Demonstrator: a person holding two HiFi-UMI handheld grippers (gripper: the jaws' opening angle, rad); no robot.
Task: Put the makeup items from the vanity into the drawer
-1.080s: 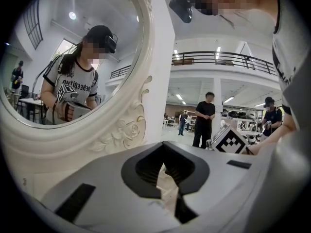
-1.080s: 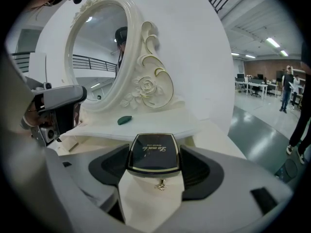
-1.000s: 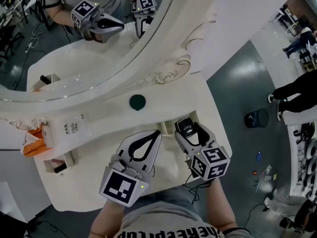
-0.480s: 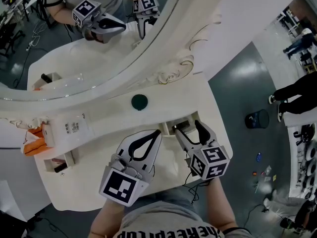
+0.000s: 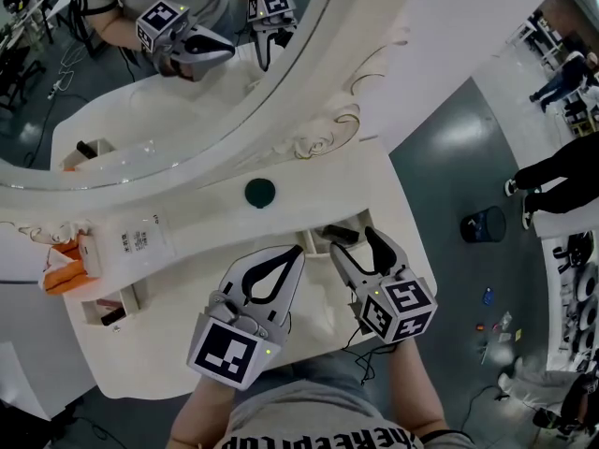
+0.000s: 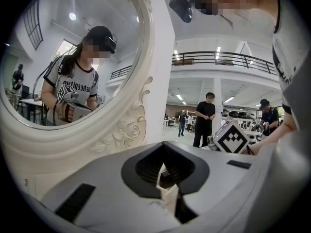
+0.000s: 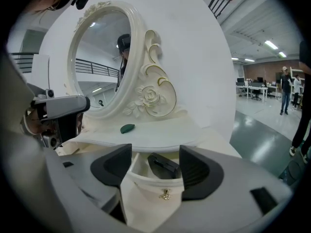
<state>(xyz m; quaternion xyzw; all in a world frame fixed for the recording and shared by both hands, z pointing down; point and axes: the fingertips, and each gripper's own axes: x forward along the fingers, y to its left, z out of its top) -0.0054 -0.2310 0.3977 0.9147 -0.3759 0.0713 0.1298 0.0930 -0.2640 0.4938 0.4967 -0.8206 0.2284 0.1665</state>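
- Right gripper: jaws wide apart and closing. They stand either side of the open drawer and clamp nothing.
- Drawer: pulled out of the bench towards the person, its front with a small gold knob facing the right gripper. Whether the jaws touch its sides cannot be told.
- Black case: a flat, oblong makeup item lying inside the drawer, clear of both jaws. In the head view its long axis runs roughly left to right across the drawer. In the right gripper view it slants from near left to far right.
- Left gripper: jaws together at the tips, enclosing an empty loop and holding nothing. It hovers over the bench just left of the drawer, pointing towards the mirror.
- Green disc: a small round item lying flat on the bench top in front of the mirror frame. It sits beyond the drawer, apart from both grippers.
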